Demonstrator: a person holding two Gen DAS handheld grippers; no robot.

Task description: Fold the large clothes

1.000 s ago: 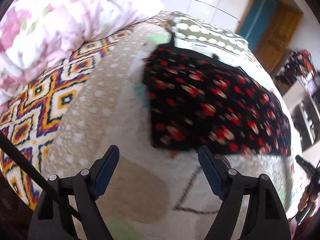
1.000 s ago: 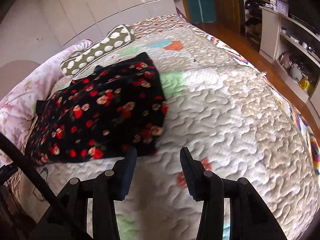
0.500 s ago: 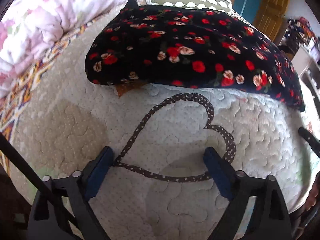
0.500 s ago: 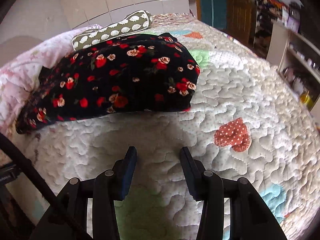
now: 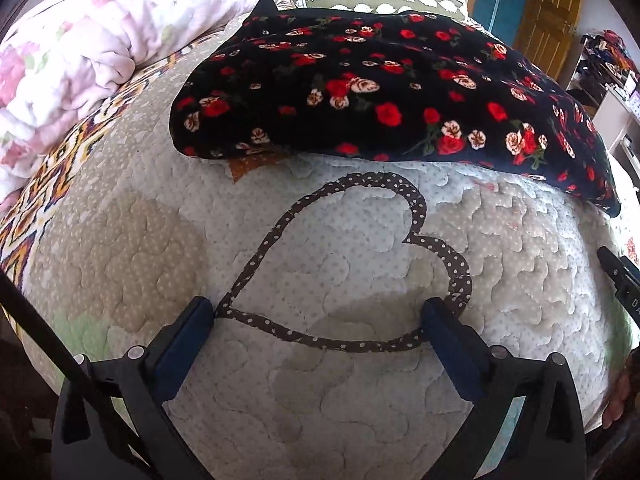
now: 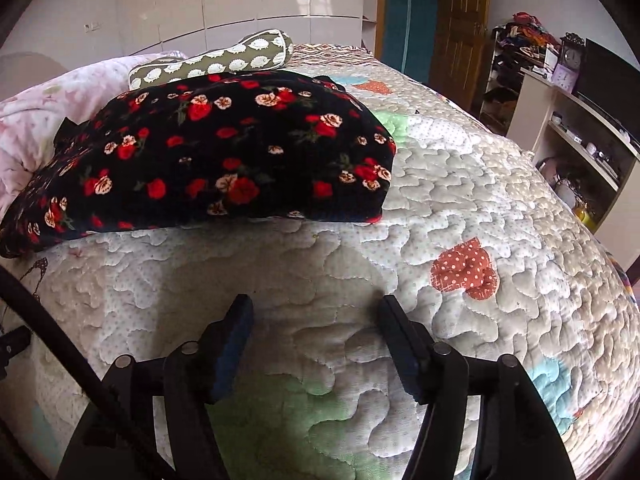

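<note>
Floral garment (image 5: 380,92) sits folded on quilt (image 5: 360,400), against the spotted pillow (image 6: 212,62). Your left gripper (image 5: 316,324) and right gripper (image 6: 316,320) hover just short of it, spread, empty (fold looks complete).

One folded black floral garment (image 5: 380,92) lies on one quilted bed (image 5: 360,400). One green dotted pillow (image 6: 216,62) sits at the far side, one pink floral blanket (image 5: 80,48) at the left. Two grippers: left gripper (image 5: 316,316), right gripper (image 6: 316,312).

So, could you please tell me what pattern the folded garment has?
Black with red and cream roses; the garment shows best in the left wrist view.
</note>
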